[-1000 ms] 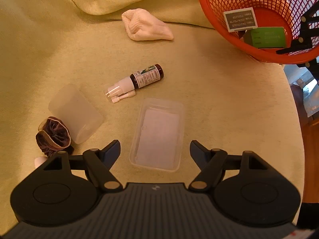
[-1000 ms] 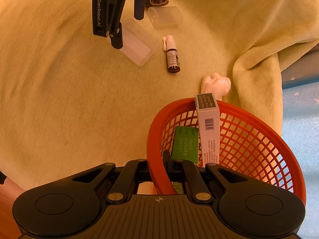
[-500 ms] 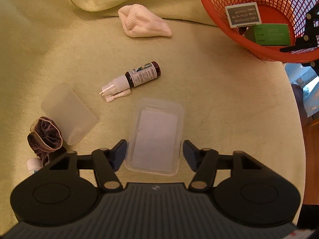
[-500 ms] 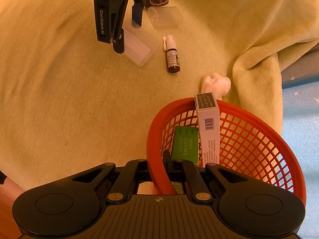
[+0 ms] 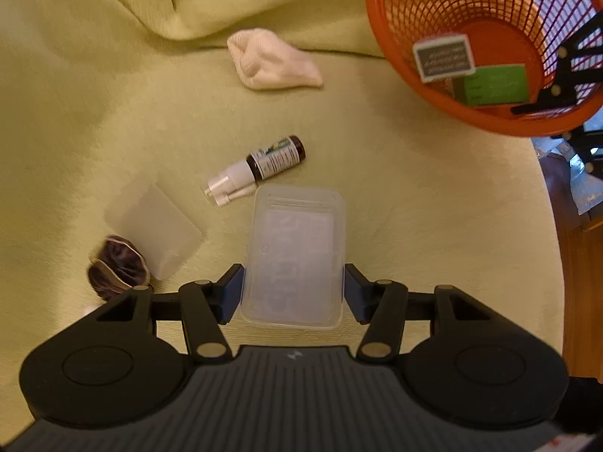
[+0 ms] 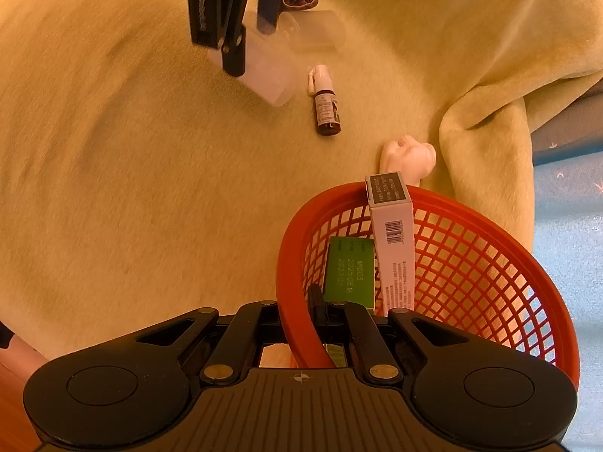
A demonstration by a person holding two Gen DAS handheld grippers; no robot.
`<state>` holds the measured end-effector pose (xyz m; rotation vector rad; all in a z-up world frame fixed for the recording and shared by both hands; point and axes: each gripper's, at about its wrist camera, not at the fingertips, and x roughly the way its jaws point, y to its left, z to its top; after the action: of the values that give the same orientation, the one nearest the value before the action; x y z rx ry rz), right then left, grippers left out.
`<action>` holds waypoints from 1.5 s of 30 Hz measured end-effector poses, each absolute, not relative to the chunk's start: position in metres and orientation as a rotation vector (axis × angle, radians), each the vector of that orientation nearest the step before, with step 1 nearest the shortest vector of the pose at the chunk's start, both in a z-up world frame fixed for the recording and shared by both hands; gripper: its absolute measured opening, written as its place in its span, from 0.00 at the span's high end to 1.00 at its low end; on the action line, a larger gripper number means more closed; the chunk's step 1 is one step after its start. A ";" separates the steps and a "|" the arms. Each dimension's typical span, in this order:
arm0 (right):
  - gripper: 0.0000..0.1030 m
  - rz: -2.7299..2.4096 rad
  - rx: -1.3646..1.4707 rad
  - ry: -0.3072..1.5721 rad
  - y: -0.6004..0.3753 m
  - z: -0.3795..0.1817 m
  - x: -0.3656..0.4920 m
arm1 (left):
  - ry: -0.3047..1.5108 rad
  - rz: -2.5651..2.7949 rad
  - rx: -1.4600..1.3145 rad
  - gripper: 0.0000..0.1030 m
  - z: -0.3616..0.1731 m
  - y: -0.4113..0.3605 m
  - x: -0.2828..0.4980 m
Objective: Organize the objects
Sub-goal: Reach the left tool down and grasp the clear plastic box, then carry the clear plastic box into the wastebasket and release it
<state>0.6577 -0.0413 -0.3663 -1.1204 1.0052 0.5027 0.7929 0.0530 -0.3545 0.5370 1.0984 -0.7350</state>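
The left gripper (image 5: pixel 293 293) was clamped on the clear rectangular plastic box (image 5: pixel 296 252) on the yellow-green cloth (image 5: pixel 414 207), while the right gripper (image 6: pixel 301 324) pinched the orange mesh basket's (image 6: pixel 471 263) rim; the next move likely required lifting the box across into it.

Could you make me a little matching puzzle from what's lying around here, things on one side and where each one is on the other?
Things:
1. clear plastic box
2. green box
3. white sock
4. spray bottle

Places:
A. inside the orange basket
B. lying on the blanket just beyond the clear box
C. between the jaws of the left gripper
D. on the blanket by the big fold

Pairs: 1-C, 2-A, 3-D, 4-B
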 end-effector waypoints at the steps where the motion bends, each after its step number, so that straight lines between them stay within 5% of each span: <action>1: 0.98 0.503 -1.122 1.005 -0.041 -0.366 0.657 | 1.094 -0.737 0.542 0.51 -0.349 0.053 0.793; 16: 0.98 0.511 -1.134 1.008 -0.041 -0.365 0.655 | 1.015 -0.802 0.595 0.51 -0.285 0.034 0.794; 45: 0.98 0.513 -1.127 1.011 -0.041 -0.364 0.655 | 0.939 -0.949 0.628 0.51 -0.241 -0.006 0.797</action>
<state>0.6551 -0.0410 -0.3642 -1.1272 1.0109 0.5128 0.7971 -0.0064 -0.2408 0.6276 0.9386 -0.9488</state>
